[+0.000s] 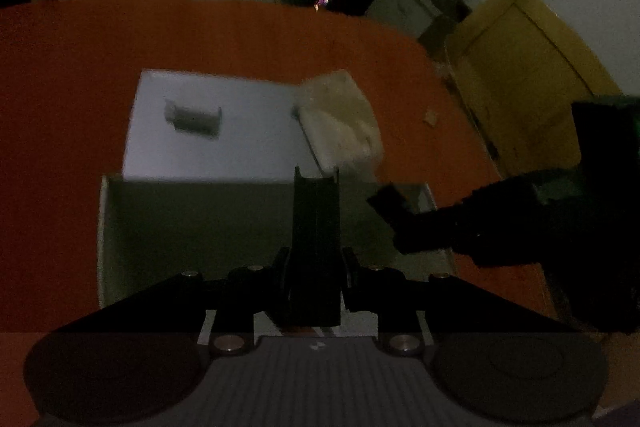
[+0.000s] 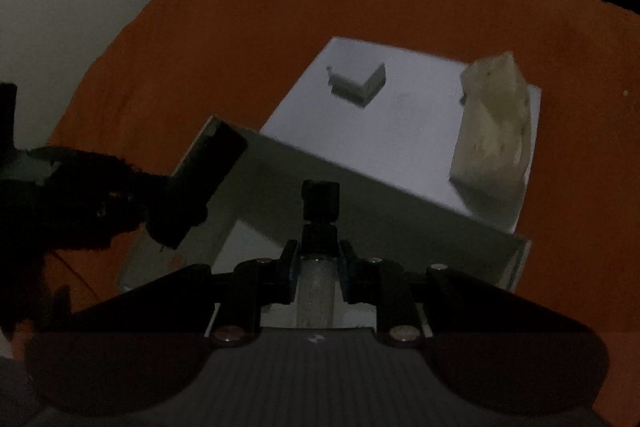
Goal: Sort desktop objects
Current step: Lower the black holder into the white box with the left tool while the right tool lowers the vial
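My left gripper [image 1: 316, 259] is shut on a flat black block [image 1: 316, 211] that stands up between its fingers, over the open white box [image 1: 180, 227]. In the right wrist view that block [image 2: 210, 167] hangs at the box's left corner. My right gripper [image 2: 318, 255] is shut on a small clear bottle with a black cap [image 2: 320, 199], above the box's inside [image 2: 400, 227]. From the left wrist view the right gripper [image 1: 436, 223] reaches in at the box's right edge. The box lid [image 1: 240, 131] lies flat behind, bearing a small white bracket [image 1: 194, 117] and a cream packet [image 1: 340, 115].
The orange-covered table [image 1: 80, 87] ends in a rounded far edge. A yellow cardboard box [image 1: 520, 67] and a white cabinet [image 1: 400, 7] stand on the floor beyond its right side. A small scrap [image 1: 431, 117] lies on the cloth. The room is dim.
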Motion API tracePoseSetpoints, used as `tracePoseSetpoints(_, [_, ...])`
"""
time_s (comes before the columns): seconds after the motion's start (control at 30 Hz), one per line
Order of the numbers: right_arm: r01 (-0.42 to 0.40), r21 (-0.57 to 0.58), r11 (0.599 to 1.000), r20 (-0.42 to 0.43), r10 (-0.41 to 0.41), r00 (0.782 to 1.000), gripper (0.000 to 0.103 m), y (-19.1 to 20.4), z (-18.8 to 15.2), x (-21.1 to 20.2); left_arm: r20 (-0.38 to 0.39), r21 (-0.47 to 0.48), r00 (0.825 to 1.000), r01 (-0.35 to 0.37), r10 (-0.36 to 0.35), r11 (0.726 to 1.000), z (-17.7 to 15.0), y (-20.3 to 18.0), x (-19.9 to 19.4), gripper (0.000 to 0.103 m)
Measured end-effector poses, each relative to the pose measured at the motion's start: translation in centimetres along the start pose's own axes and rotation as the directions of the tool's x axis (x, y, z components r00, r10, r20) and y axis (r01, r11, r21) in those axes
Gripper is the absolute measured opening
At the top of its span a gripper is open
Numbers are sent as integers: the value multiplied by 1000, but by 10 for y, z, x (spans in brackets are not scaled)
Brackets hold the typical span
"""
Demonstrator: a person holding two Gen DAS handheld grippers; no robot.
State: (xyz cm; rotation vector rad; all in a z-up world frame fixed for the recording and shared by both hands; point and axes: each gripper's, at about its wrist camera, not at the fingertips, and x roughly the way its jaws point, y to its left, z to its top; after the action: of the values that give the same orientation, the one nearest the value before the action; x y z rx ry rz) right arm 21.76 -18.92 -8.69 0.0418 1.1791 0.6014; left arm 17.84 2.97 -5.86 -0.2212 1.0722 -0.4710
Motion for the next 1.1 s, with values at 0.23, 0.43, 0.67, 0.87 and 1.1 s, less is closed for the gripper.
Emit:
tracePoseSetpoints(0.23, [5,2,1000,-30,-5,1000,22,4,-13,6,-45,0,999,0,0,1000,-23,3,6,21])
tracePoseSetpoints(0.43, [12,-3,1000,-69,-13,998,22,8,-30,15,-78,-6,997,-13,13,1000,-38,11,12,21])
tracePoseSetpoints(0.67, [31,-8,999,-135,-31,990,22,6,-47,36,-112,-5,993,-41,41,999,-50,18,24,21])
tracePoseSetpoints(0.87, [46,-3,999,-156,-46,987,22,2,-51,46,-137,-4,989,-57,56,998,-57,22,33,21])
tracePoseSetpoints(1.1, [47,-7,999,-177,-48,983,22,3,-57,53,-158,-8,986,-61,59,998,-62,22,40,21])
